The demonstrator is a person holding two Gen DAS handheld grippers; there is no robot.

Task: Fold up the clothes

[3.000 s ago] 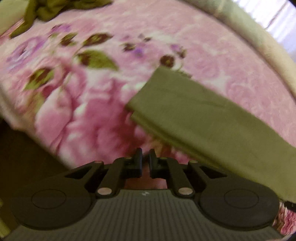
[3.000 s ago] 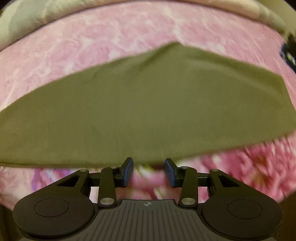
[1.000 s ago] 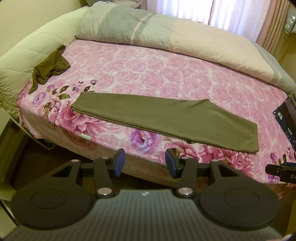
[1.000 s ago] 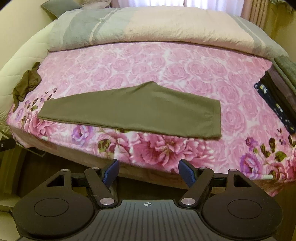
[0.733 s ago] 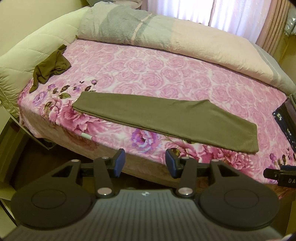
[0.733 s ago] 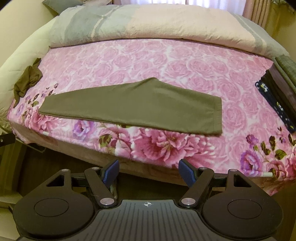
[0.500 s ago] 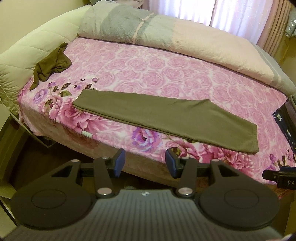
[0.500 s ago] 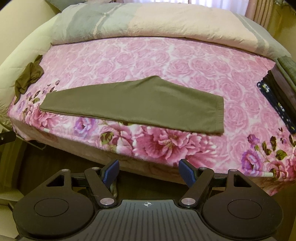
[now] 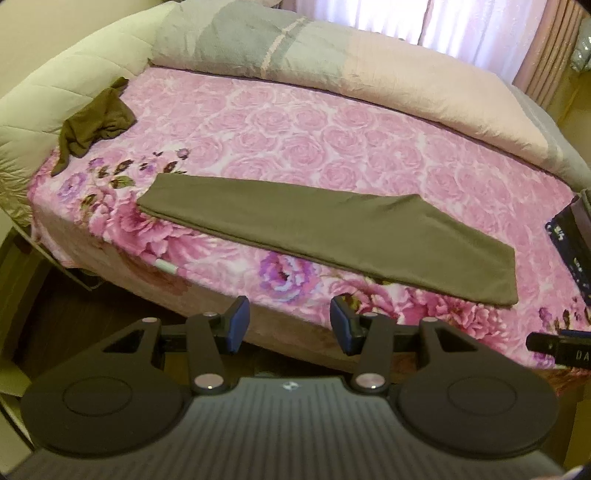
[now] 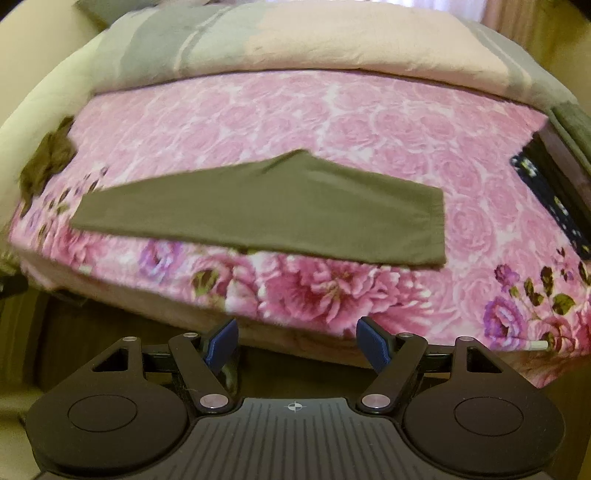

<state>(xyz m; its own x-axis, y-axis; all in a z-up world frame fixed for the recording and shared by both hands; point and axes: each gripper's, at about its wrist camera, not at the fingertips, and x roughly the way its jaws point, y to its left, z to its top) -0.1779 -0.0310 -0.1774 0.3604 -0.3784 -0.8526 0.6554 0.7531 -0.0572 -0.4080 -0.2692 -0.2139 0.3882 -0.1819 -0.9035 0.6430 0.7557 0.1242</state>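
Note:
A long olive-green garment (image 9: 332, 236) lies flat, folded lengthwise, across the near part of the pink floral bed (image 9: 332, 147); the right wrist view shows the same olive garment (image 10: 266, 214). My left gripper (image 9: 290, 325) hangs open in front of the bed's near edge, well short of the cloth, with nothing between its blue pads. My right gripper (image 10: 297, 341) is also open and empty, back from the bed edge below the garment's middle. A second, crumpled olive garment (image 9: 96, 125) lies at the bed's far left; it shows as crumpled olive cloth (image 10: 48, 162) in the right wrist view.
A grey and cream duvet (image 9: 332, 70) is rolled along the far side of the bed. Dark folded clothes (image 9: 572, 243) are stacked at the right edge. Pale padding (image 9: 44, 110) borders the left side. Dark floor (image 9: 74, 314) lies below the bed's front. Curtains (image 9: 480, 29) hang behind.
Three seconds ago both grippers were close over the olive garment, the left one nearly shut; now both stand back from the bed and open. Over the last second the views barely shift.

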